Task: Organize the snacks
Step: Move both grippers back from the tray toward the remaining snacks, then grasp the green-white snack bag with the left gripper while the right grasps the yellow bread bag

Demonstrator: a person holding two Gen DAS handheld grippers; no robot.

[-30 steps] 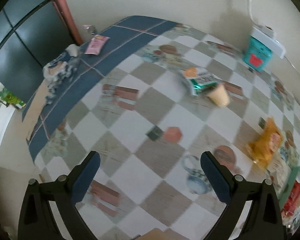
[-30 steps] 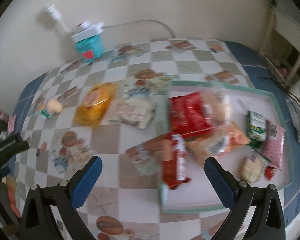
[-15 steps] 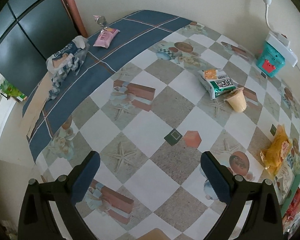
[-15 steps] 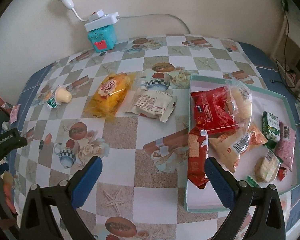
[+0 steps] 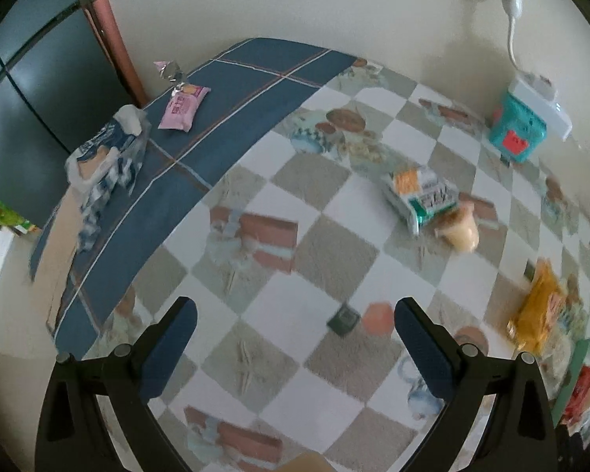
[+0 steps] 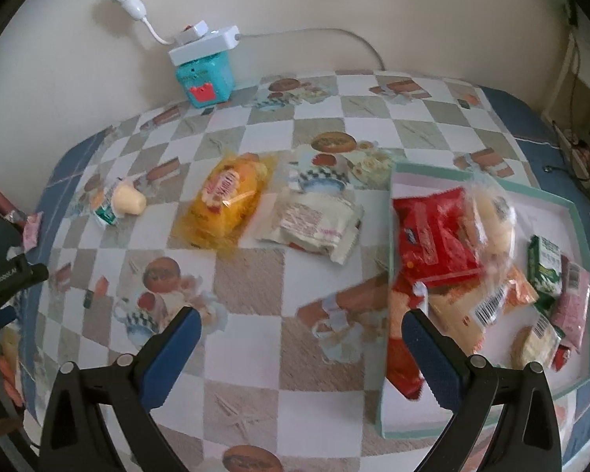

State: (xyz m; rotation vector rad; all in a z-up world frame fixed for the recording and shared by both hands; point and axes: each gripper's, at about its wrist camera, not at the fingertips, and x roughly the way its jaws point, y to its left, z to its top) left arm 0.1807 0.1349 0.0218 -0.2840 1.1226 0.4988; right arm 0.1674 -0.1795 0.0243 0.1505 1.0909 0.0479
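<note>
Pink packet (image 5: 183,107) clear only in left wrist view.

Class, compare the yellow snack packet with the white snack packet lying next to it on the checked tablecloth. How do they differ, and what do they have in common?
The yellow packet is see-through, showing golden contents, while the white packet is opaque. The yellow packet carries a red label; the white packet shows only small print, too blurred to read. The yellow packet lies further from the tray, the white packet nearer to it. Both lie flat on the tablecloth, outside the tray and untouched by either gripper.
</note>
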